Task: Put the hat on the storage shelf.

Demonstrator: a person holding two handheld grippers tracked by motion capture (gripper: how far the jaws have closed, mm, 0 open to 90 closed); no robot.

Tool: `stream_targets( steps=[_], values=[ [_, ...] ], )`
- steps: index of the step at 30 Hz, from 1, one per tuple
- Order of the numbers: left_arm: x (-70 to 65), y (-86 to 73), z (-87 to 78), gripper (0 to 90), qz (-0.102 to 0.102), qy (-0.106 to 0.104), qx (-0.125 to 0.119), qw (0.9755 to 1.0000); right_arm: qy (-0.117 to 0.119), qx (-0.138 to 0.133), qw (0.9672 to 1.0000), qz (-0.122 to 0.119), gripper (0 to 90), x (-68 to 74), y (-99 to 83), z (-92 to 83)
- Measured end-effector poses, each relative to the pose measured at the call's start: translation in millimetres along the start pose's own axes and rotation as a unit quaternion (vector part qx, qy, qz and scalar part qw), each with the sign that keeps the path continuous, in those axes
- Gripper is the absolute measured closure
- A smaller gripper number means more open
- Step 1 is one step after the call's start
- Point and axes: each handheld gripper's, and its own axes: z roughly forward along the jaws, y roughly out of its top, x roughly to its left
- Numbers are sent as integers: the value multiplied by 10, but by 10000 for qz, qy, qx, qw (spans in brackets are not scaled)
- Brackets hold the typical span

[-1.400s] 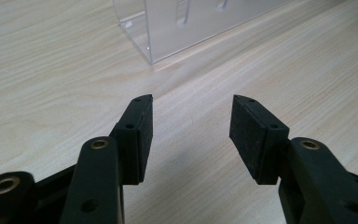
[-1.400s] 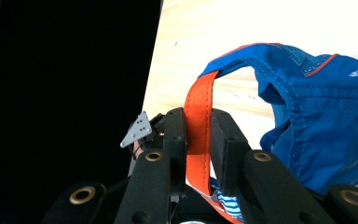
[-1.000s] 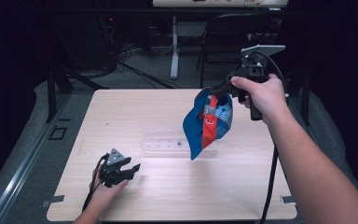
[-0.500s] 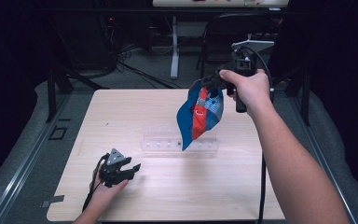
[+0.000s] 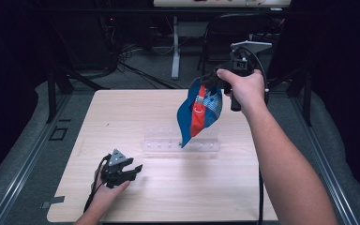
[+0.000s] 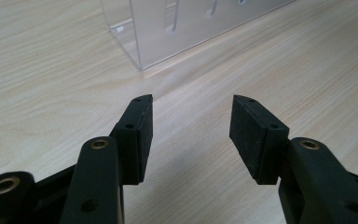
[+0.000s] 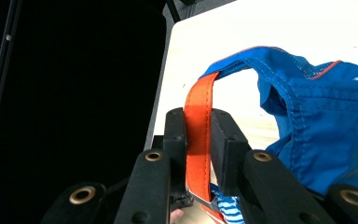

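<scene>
A blue and orange cloth bag (image 5: 198, 112) hangs in the air over the table's back right part, above a clear plastic rack (image 5: 180, 143). My right gripper (image 5: 213, 80) holds it from the top, raised high. In the right gripper view the jaws of that gripper (image 7: 198, 135) are shut on the bag's orange strap (image 7: 198, 112), with the blue fabric (image 7: 317, 116) drooping to the right. My left gripper (image 5: 133, 169) rests low on the table at the front left. Its jaws stand open on bare wood (image 6: 191, 121), pointing toward the rack (image 6: 186, 23).
The light wooden table (image 5: 122, 117) has free room on the left and at the front. Beyond its far edge the floor is dark, with cables, table legs and a chair base (image 5: 176, 51). A metal rail (image 5: 23, 159) runs along the left side.
My right gripper has carried the hanging bag leftward and toward the table's back, lifting it a bit. The left gripper has stayed in place.
</scene>
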Motion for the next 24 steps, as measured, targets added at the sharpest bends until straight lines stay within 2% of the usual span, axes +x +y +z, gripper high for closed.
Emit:
stream_targets(
  steps=[5, 9, 10, 12, 13, 15, 18, 21, 24],
  values=[
    [-41, 19, 14, 496, -2, -39, -64, 10000, 30, -49, 10000, 46, 776, -29, 22, 23],
    [-119, 99, 27, 497, 55, -127, -197, 9997, 78, -25, 10000, 19, 776, 3, 20, 28],
    [-153, 134, 31, 497, 59, -141, -292, 9995, 71, 2, 10000, -19, 776, 23, 9, 41],
    [-277, 308, 60, 498, 95, -340, -537, 9979, 60, 7, 10000, -37, 776, 36, 7, 45],
    [-374, 427, 93, 503, 181, -430, -688, 9965, 54, 1, 10000, -35, 776, 40, 6, 46],
    [-420, 479, 107, 518, 215, -489, -713, 9960, 53, 5, 10000, -41, 775, 41, 4, 49],
    [-606, 634, 204, 514, 373, -581, -873, 9938, 54, 34, 10000, -53, 775, 36, 0, 63],
    [-770, 740, 315, 494, 605, -485, -978, 9922, 57, 45, 10000, -54, 776, 29, 0, 67],
    [-881, 836, 423, 480, 704, -465, -956, 9918, 52, 58, 10000, -60, 775, 20, 3, 69]
  ],
)
